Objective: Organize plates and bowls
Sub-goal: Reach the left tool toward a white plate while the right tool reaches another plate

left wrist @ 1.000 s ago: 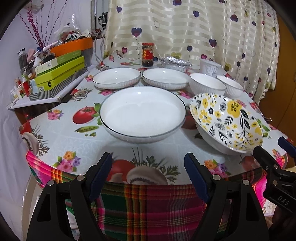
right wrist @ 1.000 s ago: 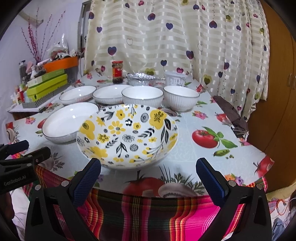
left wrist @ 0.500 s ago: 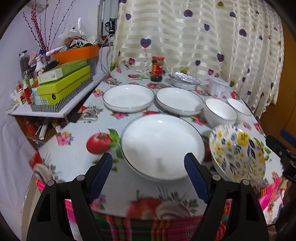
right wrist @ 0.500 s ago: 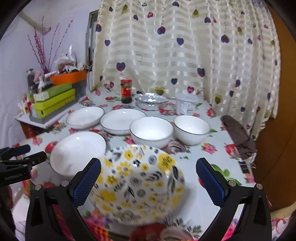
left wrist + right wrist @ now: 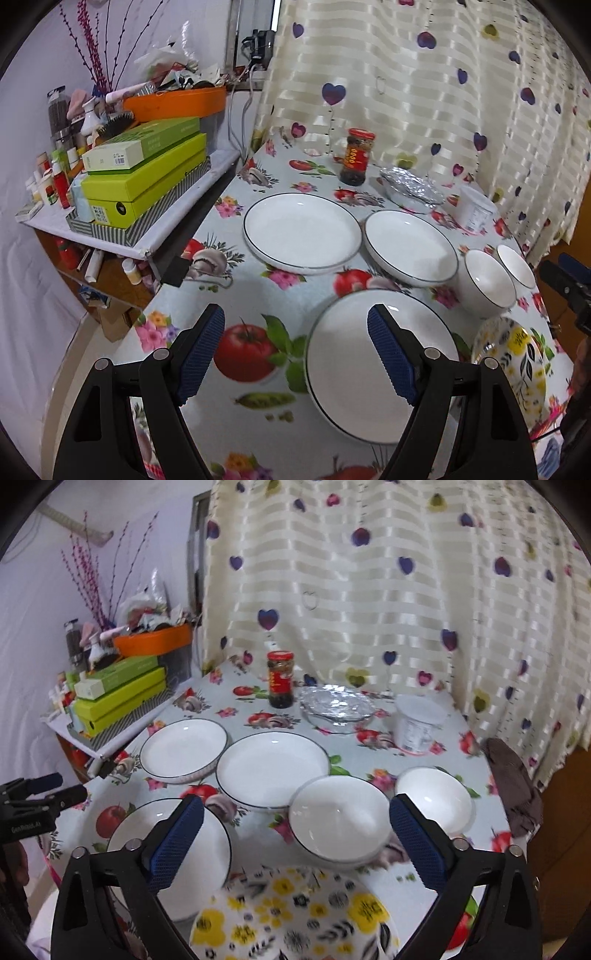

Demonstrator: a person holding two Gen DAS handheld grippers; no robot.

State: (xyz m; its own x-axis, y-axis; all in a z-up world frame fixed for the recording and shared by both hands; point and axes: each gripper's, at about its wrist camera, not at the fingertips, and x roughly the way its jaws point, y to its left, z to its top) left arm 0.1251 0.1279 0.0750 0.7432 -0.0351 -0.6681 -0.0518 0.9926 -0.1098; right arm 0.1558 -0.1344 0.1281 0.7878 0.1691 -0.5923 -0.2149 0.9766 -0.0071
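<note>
My left gripper (image 5: pixel 295 332) hangs open over the flowered tablecloth, with nothing between its fingers. Its right finger overlaps the big white plate (image 5: pixel 354 373). Beyond lie two smaller white plates (image 5: pixel 301 232) (image 5: pixel 410 247), two white bowls (image 5: pixel 487 277) (image 5: pixel 515 266) and the yellow-flowered bowl (image 5: pixel 517 362). My right gripper (image 5: pixel 295 812) is wide, its jaws closing a little, pressing on nothing. It hovers above the flowered bowl (image 5: pixel 295 915), and the nearer white bowl (image 5: pixel 340 819) shows through its gap. A second white bowl (image 5: pixel 436 801) sits to the right.
A sauce jar (image 5: pixel 280 679), a foil-covered dish (image 5: pixel 336 705) and a white tub (image 5: pixel 417 723) stand at the back by the curtain. A brown cloth (image 5: pixel 513 782) lies at the right edge. A side shelf with green boxes (image 5: pixel 144 184) adjoins the table's left.
Both grippers have risen and moved forward over the table. The left view swung left, off the big plate's centre. The right one passed over the flowered bowl towards the white bowls.
</note>
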